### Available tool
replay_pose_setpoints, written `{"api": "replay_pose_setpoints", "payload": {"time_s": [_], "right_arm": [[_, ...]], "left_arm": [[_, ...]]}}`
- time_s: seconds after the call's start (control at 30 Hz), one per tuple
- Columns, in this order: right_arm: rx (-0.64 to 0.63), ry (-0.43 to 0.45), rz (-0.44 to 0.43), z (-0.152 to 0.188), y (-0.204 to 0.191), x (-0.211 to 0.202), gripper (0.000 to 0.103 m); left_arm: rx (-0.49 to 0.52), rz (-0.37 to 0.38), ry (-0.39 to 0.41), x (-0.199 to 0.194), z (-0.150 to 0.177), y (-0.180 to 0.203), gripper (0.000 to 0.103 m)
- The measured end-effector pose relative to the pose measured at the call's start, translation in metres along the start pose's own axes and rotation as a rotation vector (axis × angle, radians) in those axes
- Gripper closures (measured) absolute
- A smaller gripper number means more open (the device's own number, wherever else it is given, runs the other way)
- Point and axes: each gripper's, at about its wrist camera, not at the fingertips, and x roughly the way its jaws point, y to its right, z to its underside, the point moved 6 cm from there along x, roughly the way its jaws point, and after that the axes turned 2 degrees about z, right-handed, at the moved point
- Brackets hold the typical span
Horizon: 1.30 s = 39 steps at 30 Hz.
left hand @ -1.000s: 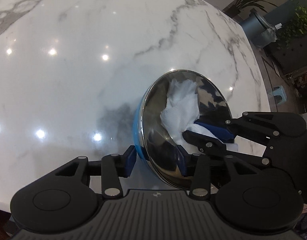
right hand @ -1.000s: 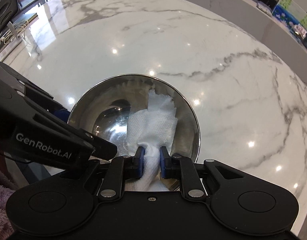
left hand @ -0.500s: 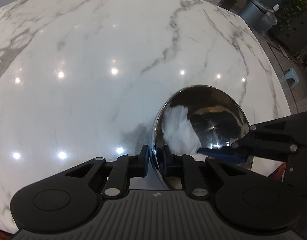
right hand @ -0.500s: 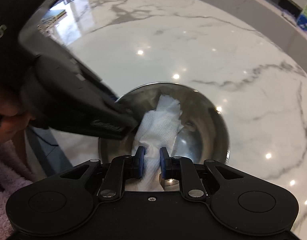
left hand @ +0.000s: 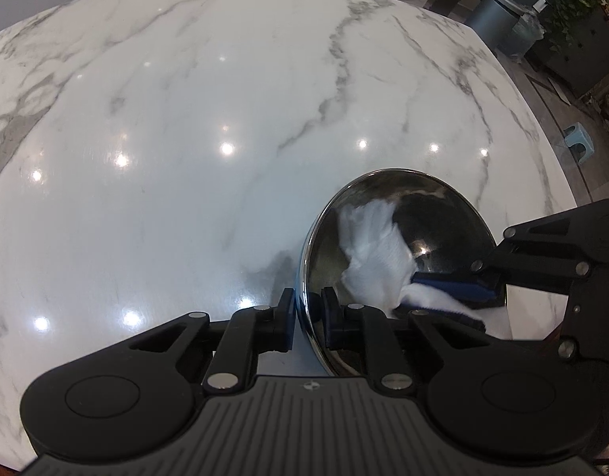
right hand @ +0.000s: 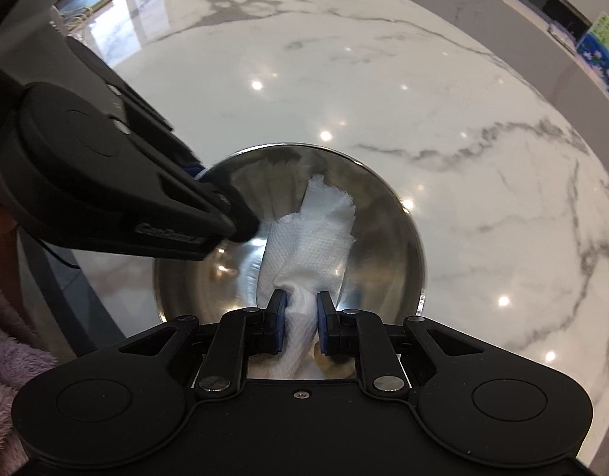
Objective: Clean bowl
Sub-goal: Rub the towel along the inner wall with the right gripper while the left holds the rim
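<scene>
A shiny steel bowl [left hand: 431, 214] stands tilted at the near right of the marble table. My left gripper [left hand: 307, 313] is shut on the bowl's near rim, one finger inside and one outside. In the right wrist view the bowl [right hand: 387, 238] opens toward me. My right gripper [right hand: 300, 317] is shut on a crumpled white paper towel [right hand: 312, 242] and presses it against the bowl's inner wall. The towel [left hand: 377, 246] and the right gripper's blue pads [left hand: 451, 283] also show in the left wrist view. The left gripper's body [right hand: 106, 194] covers the bowl's left rim.
The white marble table [left hand: 225, 119] spreads wide to the left and far side. Its right edge [left hand: 558, 166] drops to a floor with a grey bin [left hand: 502, 20], plants and a small blue stool [left hand: 578, 139]. A purple fleece sleeve [right hand: 10, 357] is at the lower left.
The bowl has moved lower and right in the left wrist view, with its opening turned. The right gripper has moved the towel across the bowl's inside. Both grips are unchanged.
</scene>
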Motion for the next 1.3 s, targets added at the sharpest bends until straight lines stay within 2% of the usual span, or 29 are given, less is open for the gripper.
{"api": "replay_pose_setpoints", "payload": {"time_s": [0.2, 0.37, 0.47, 0.77, 1.03, 1.3], "right_arm": [[-0.01, 0.001, 0.031, 0.0, 0.003, -0.003, 0.089], [-0.044, 0.086, 0.022, -0.007, 0.003, -0.014, 0.09], [-0.048, 0.103, 0.014, -0.009, 0.004, -0.012, 0.09], [0.038, 0.078, -0.004, -0.012, 0.011, 0.001, 0.09], [-0.014, 0.07, 0.129, -0.002, 0.019, -0.011, 0.091], [-0.03, 0.107, 0.186, -0.001, 0.021, -0.028, 0.092]], "left_arm": [[0.0, 0.0, 0.004, 0.001, 0.001, 0.0, 0.091], [0.009, 0.008, 0.005, 0.001, 0.001, -0.001, 0.091], [0.014, 0.012, 0.003, 0.0, 0.001, -0.001, 0.09], [0.014, 0.009, 0.009, -0.001, 0.003, -0.003, 0.089], [0.001, -0.005, 0.015, -0.003, 0.005, -0.006, 0.085], [0.009, -0.017, 0.016, -0.004, 0.005, -0.005, 0.085]]}}
